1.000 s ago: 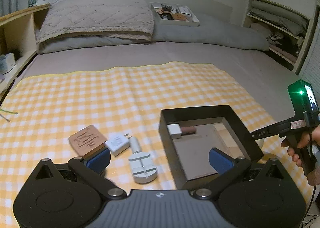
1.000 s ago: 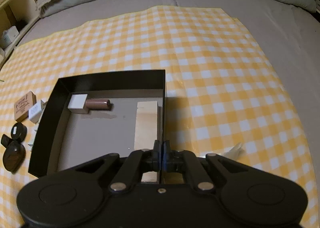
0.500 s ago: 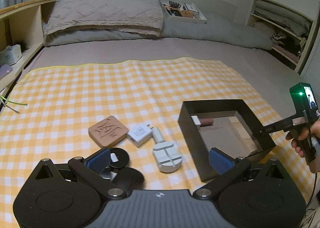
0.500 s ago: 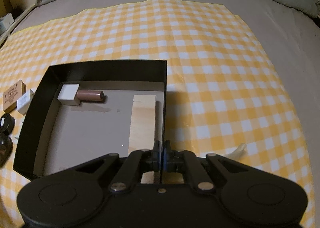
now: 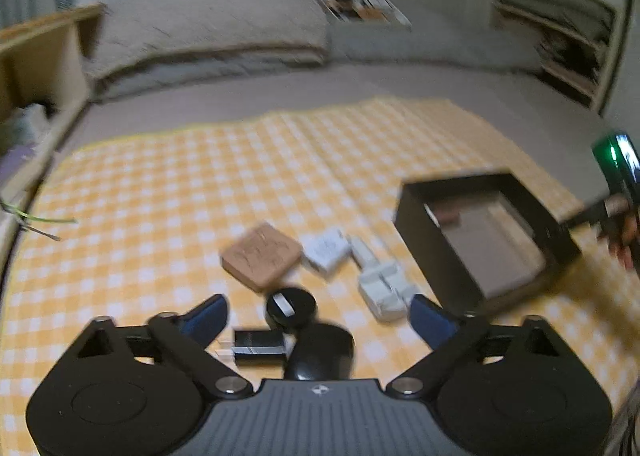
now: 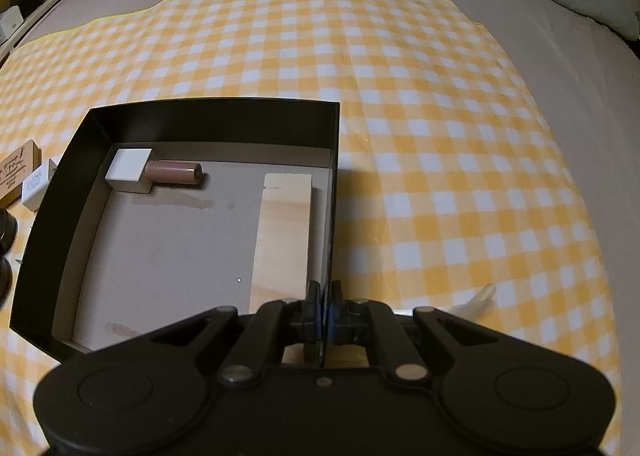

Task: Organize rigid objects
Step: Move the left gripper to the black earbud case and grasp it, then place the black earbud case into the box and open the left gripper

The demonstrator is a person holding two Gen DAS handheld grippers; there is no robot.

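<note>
the black box point(image 6: 208, 112) sits on the checked cloth point(image 6: 440, 136) on the bed, centre-left in the right wrist view and at the right edge in the left wrist view. the right gripper point(image 6: 323, 316) is clenched on the box's right wall, low in its frame, apparently steadying it. inside the box lie a white cube point(image 6: 127, 170) and a brown cylinder point(image 6: 174, 173) at the upper left, and a wood block point(image 6: 282, 236) against the right wall. the left gripper point(image 5: 316, 314) has its jaws closing, with nothing pressed between the pads; it hangs low in its frame over the loose items: a black disc point(image 5: 290, 308), a black usb stick point(image 5: 258, 348) and a dark rounded item point(image 5: 320, 352) between the fingers, with a brown tile point(image 5: 261, 254), a white adapter point(image 5: 326, 252) and a white tool point(image 5: 382, 288) beyond, in mid-frame. the left wrist view is blurred, so the target item cannot be told. risks, as judged: the items lie touching or just beside each other, so closing jaws may pinch two at once or push one aside; the flat disc may slip from the pads; the soft bed may give under pressure and shift the pile; the thin box wall may bend or the box may tilt if the right gripper pulls.
</note>
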